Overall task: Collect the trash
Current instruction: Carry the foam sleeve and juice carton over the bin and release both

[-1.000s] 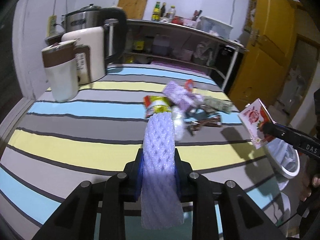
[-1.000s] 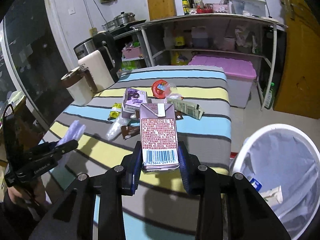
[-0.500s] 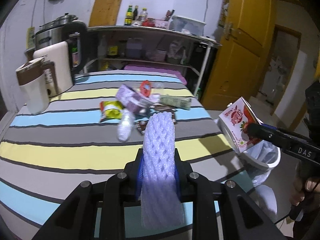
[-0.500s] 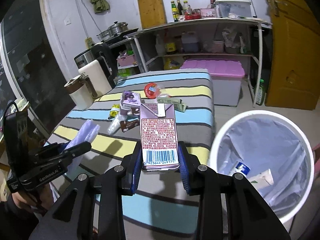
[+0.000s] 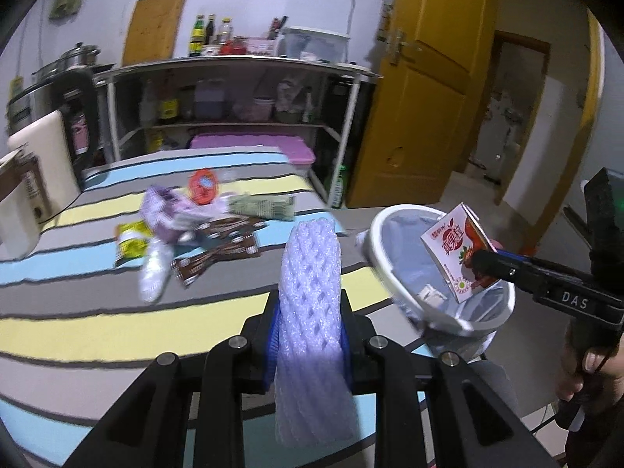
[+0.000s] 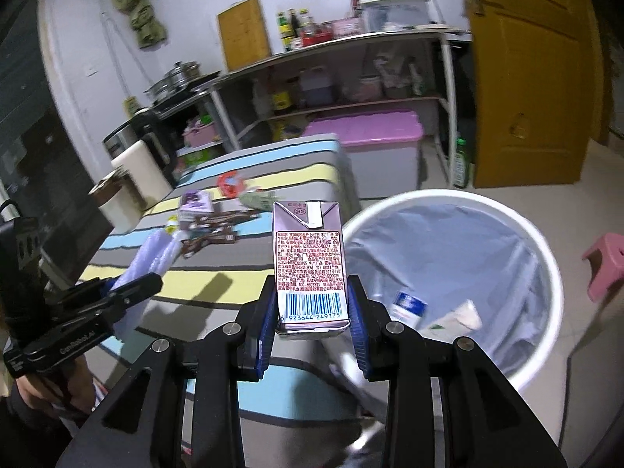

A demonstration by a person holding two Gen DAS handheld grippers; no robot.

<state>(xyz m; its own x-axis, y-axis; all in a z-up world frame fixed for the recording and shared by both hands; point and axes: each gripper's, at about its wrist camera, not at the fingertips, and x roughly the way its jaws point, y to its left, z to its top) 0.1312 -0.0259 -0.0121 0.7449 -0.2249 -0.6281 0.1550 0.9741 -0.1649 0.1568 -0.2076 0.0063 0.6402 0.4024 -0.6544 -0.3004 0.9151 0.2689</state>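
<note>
Left wrist view shows left gripper (image 5: 310, 335) jaws clamping foam net (image 5: 310, 312), right gripper (image 6: 312, 323) jaws clamping milk carton (image 6: 310, 261) beside bin (image 6: 546, 257)

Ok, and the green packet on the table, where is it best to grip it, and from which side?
The end nearer the bin, I think, coming from that side. The green packet lies flat and long on the table; its far end is close to other trash, while this end lies free by the table edge. Close the jaws across its narrow width.
</note>
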